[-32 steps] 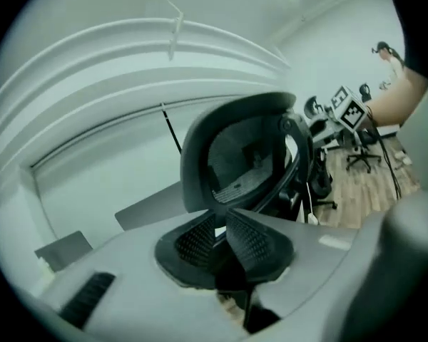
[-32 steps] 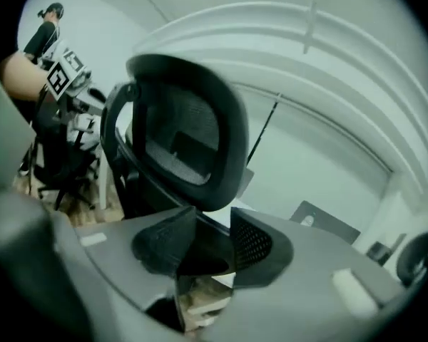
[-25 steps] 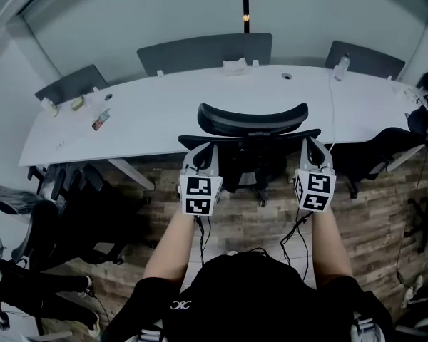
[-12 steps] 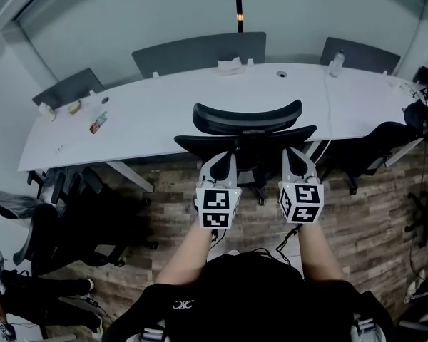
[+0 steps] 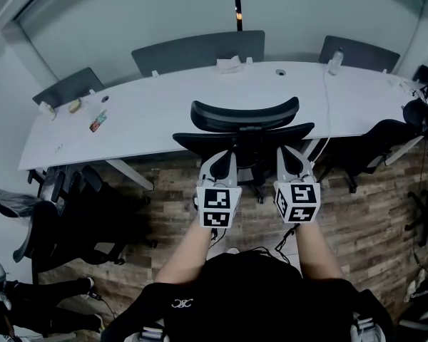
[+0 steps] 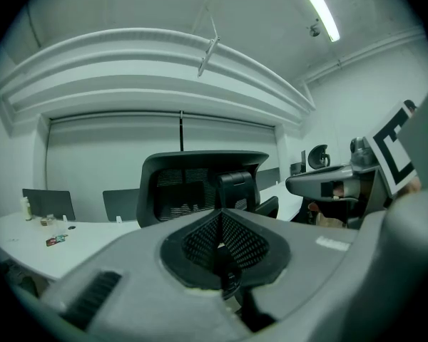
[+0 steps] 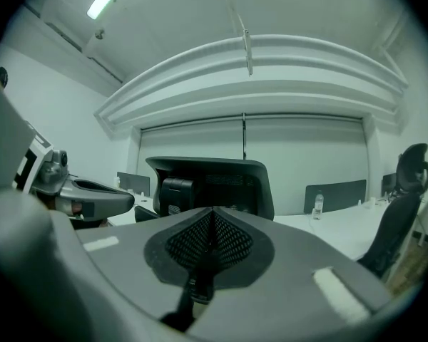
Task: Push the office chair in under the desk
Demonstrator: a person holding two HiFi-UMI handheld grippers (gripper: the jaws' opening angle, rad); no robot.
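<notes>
Left tongs [image 5: 224, 157]: jaws shut pad on pad, pointing forward and close to level.
Right tongs [image 5: 288, 154]: jaws shut pad on pad, heading the same way, near the left pair but not touching it.
Marker cubes: left cube [image 5: 215, 207] and right cube [image 5: 297, 201] are side by side, at the same height.
Left forearm [image 5: 189, 251]: bare, stretched forward, angled inward.
Right forearm [image 5: 315, 251]: bare, stretched forward, angled slightly inward.

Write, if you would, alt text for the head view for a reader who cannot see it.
Seen from above, a person holds a shut left tool and a shut right tool side by side behind a black office chair that stands at the near edge of a long white desk. More dark chairs stand near its ends.
</notes>
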